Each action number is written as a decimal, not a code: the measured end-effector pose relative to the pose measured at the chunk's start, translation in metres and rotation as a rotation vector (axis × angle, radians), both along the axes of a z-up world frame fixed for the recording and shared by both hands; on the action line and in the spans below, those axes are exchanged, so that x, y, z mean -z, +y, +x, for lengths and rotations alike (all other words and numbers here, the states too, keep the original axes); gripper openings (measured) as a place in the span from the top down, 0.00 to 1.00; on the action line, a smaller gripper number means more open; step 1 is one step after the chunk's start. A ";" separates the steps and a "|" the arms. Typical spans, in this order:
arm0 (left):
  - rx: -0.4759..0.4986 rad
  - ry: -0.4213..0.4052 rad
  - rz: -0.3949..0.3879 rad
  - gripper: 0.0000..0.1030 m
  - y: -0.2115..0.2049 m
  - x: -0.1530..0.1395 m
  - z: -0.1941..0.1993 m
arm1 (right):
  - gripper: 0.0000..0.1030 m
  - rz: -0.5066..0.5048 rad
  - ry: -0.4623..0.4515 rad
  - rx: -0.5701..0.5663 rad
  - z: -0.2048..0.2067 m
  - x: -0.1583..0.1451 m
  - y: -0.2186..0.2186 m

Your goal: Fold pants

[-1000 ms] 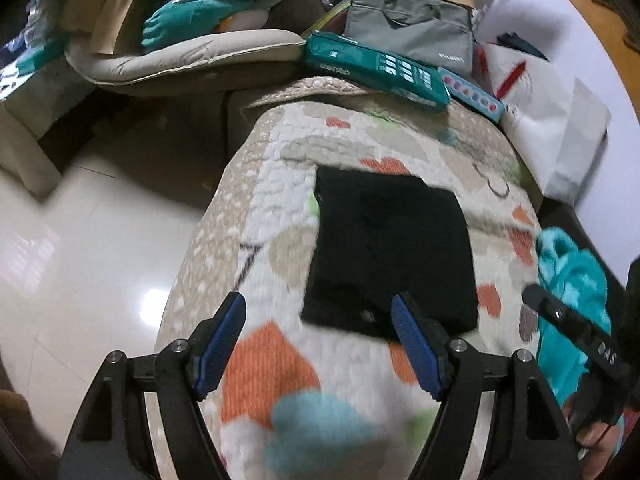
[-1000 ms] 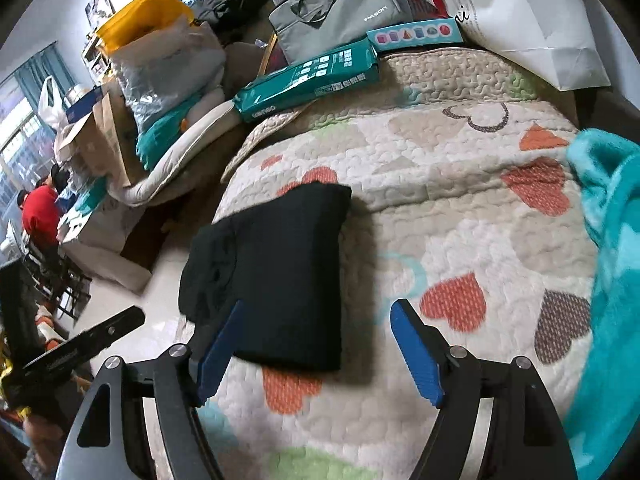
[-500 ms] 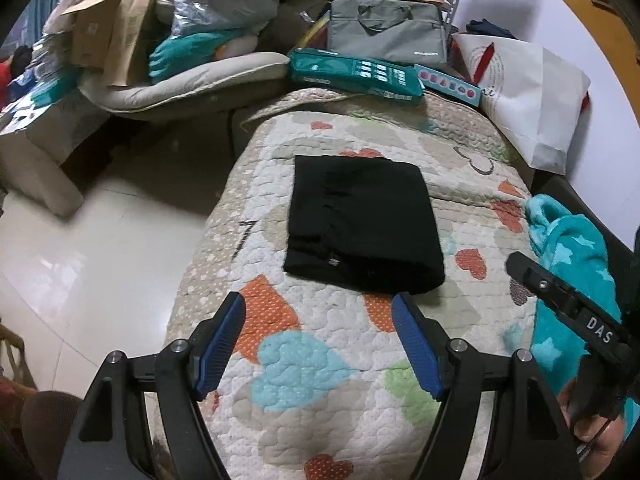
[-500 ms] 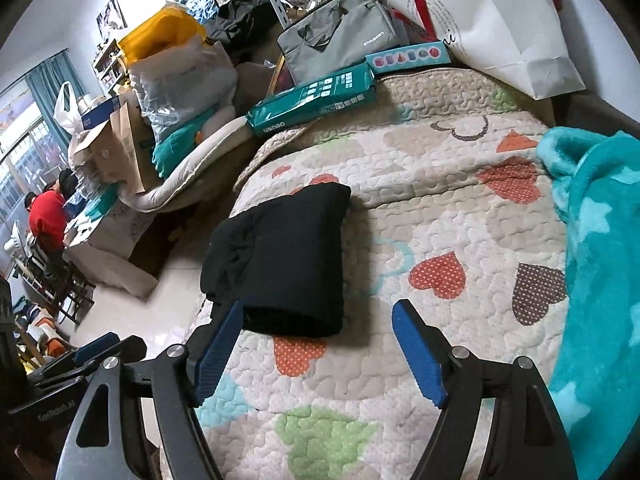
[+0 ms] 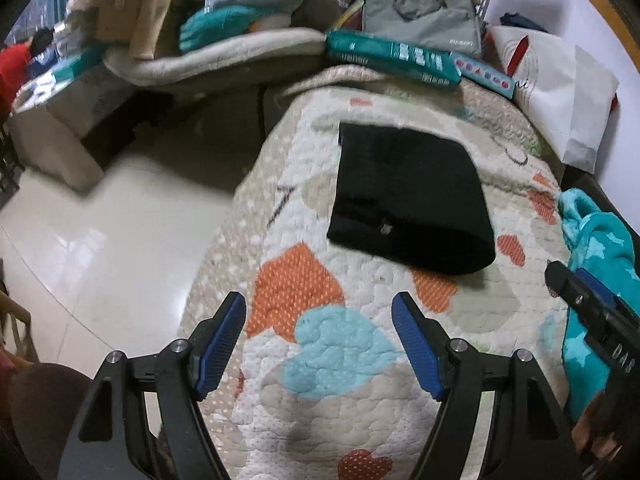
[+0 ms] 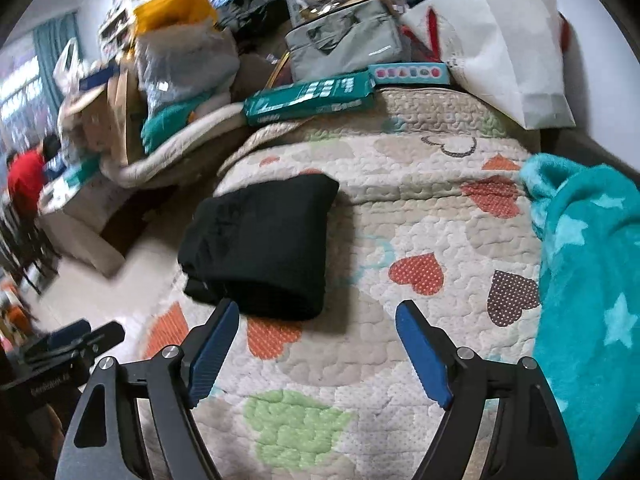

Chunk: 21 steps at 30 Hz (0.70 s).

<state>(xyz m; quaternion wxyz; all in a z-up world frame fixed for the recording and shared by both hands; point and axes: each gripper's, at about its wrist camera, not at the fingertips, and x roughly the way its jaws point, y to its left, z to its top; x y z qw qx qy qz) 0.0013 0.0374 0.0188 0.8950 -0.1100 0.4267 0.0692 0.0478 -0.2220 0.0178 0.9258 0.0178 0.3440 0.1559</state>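
Observation:
The black pants [image 5: 408, 196] lie folded into a thick rectangle on the heart-patterned quilt [image 5: 320, 352], near the bed's left edge. They also show in the right wrist view [image 6: 260, 240]. My left gripper [image 5: 320, 308] is open and empty, held above the quilt in front of the pants. My right gripper [image 6: 316, 316] is open and empty, just in front of the folded pants. The right gripper also shows at the right edge of the left wrist view [image 5: 592, 316]. The left gripper shows at the lower left of the right wrist view [image 6: 72, 344].
A teal star blanket [image 6: 592, 272] lies along the right side of the bed. Teal boxes [image 5: 392, 60], a grey bag [image 5: 424, 20] and a white paper bag [image 5: 560, 92] crowd the far end. The tiled floor [image 5: 100, 248] drops away to the left.
Both grippers have stayed open and empty. The left view has shifted closer and blurred; the right view has shifted slightly. The folded pants have not moved on the quilt.

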 end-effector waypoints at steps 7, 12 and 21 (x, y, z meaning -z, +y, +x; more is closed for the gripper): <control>0.008 0.019 0.014 0.27 0.002 0.017 0.006 | 0.17 -0.124 -0.041 -0.053 -0.007 0.014 0.032; 0.003 0.046 0.013 0.27 0.004 0.028 0.013 | 0.17 -0.162 -0.025 -0.067 -0.003 0.023 0.039; 0.000 0.039 0.105 0.27 -0.005 0.032 0.014 | 0.17 -0.156 0.008 -0.038 0.006 0.031 0.032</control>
